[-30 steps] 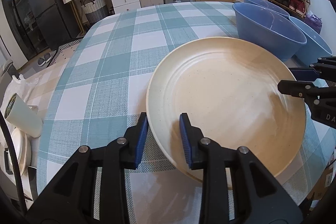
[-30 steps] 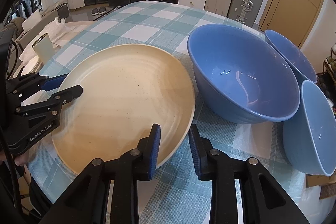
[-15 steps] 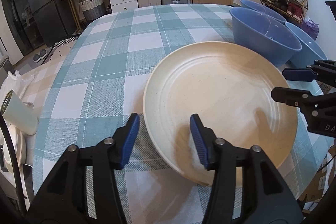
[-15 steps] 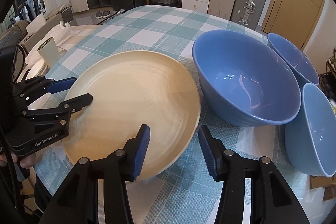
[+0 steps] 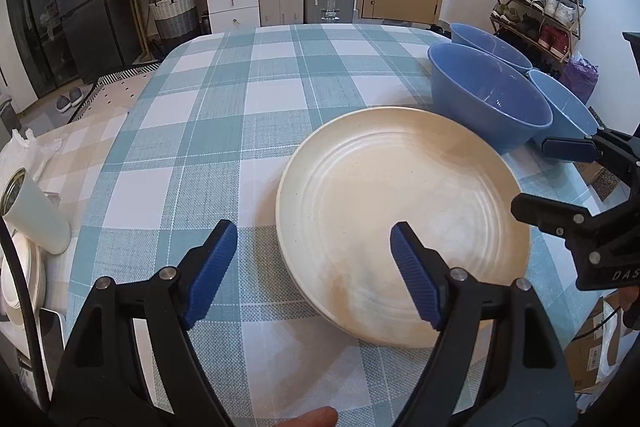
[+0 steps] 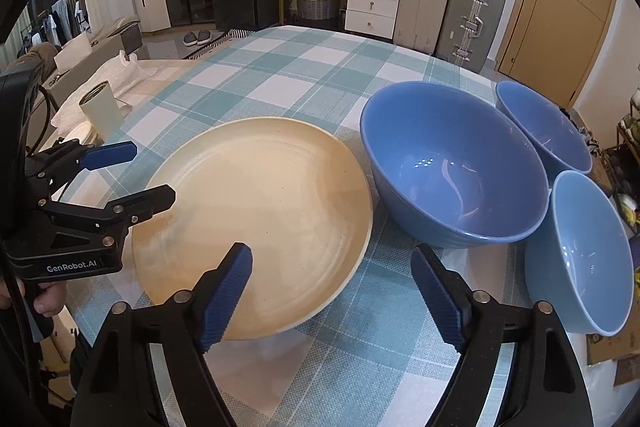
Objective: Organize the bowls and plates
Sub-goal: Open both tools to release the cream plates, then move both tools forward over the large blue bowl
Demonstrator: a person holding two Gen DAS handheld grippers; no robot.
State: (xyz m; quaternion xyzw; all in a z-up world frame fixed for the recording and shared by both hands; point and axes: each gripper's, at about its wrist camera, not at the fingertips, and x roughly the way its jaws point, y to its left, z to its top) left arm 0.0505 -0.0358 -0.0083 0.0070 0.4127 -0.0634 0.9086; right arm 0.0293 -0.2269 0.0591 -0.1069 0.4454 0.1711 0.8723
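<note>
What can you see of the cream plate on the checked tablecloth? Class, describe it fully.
The cream plate is round, wide and shallow, seemingly glazed ceramic, with faint concentric rings, tiny specks and a low raised rim. It is empty and lies flat near the table's front edge, beside the largest blue bowl. Both claws' jaws are opening; neither grips it.

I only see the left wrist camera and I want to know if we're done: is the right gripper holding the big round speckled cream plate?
Observer: No. The right gripper has its jaws opening; the round cream plate has its rim between them, untouched.
Operator: Anything in the three blue bowls?
Observer: Nothing; the large blue bowl, the far blue bowl and the pale blue bowl are empty.
Operator: What's written on my gripper?
Observer: The left gripper, jaws also opening over the rim, reads GenRobot.AI.
</note>
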